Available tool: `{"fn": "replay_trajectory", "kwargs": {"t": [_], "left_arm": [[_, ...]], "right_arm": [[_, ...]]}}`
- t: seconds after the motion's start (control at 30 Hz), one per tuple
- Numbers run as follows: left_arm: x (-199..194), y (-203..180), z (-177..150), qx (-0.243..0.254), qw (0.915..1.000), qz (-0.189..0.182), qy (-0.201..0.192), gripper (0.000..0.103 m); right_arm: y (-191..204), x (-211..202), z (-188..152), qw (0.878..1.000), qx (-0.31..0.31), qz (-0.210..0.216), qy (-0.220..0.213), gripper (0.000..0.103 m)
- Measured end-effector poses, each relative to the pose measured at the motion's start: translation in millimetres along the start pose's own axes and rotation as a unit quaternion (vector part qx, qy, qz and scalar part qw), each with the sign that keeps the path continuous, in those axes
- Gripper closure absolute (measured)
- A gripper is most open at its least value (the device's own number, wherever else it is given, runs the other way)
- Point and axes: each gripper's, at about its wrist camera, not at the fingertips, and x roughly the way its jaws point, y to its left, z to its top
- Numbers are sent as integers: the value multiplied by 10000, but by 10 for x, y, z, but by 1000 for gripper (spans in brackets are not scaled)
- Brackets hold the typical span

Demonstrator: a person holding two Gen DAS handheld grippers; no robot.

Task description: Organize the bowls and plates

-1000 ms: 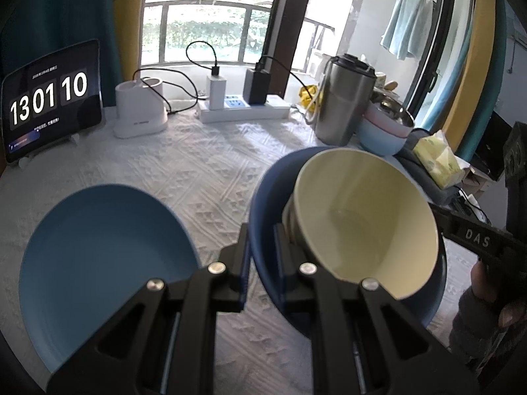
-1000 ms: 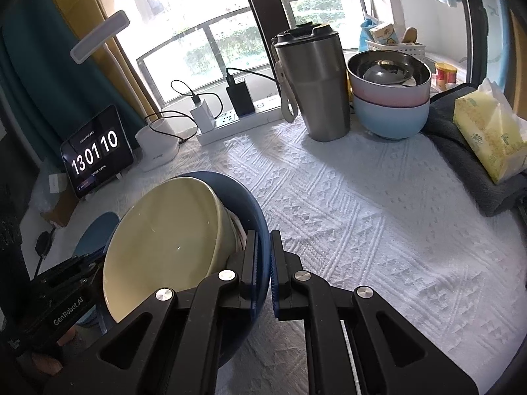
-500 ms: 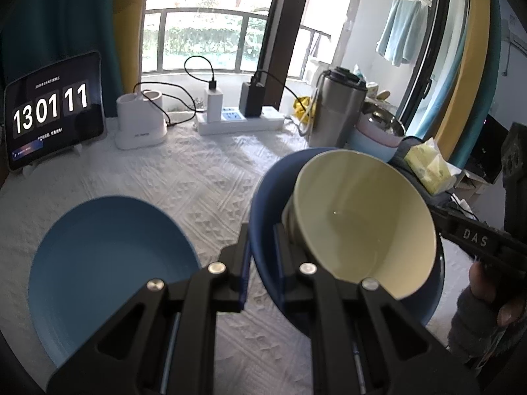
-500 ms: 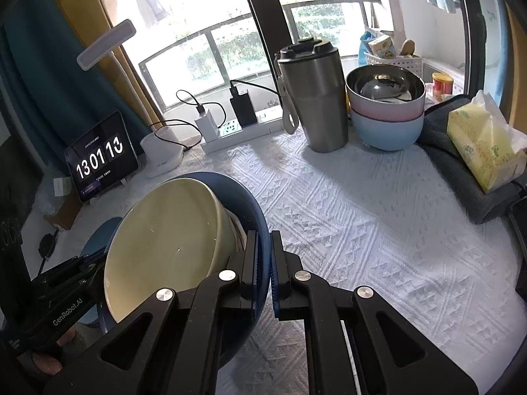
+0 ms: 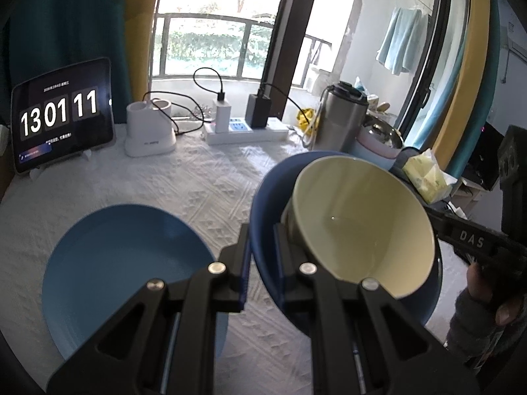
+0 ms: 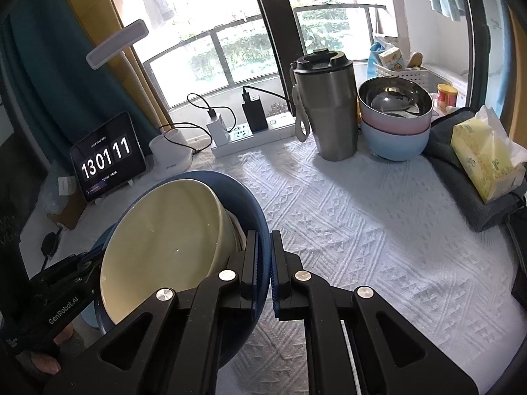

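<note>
A dark blue bowl (image 5: 263, 204) with a cream bowl (image 5: 359, 230) nested in it hangs tilted above the white tablecloth. My left gripper (image 5: 262, 256) is shut on the dark blue bowl's near rim. In the right wrist view my right gripper (image 6: 263, 263) is shut on the opposite rim of that dark blue bowl (image 6: 243, 204), with the cream bowl (image 6: 164, 243) just left of its fingers. A light blue plate (image 5: 125, 263) lies flat on the cloth, below and left of the lifted stack. Each gripper shows at the other view's edge, held by a hand.
At the back right stand a steel tumbler (image 6: 332, 112) and a stack of steel, pink and light blue bowls (image 6: 395, 125). A tissue pack (image 6: 484, 161) rests on a grey towel. A tablet clock (image 5: 62, 118), a white charger base (image 5: 148, 131) and a power strip (image 5: 243, 131) line the back.
Both grippers have risen a little with the nested bowls still gripped. The plate and the cloth now sit lower and smaller in the left wrist view.
</note>
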Motion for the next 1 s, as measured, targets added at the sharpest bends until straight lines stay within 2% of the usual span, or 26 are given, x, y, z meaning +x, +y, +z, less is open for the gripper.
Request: {"fn": "replay_trajectory", "kwargs": {"t": [1.0], "left_arm": [[-380, 486, 84, -357, 9987, 121, -340, 92]], "right_arm": [[589, 20, 160, 9992, -334, 205, 4, 94]]}}
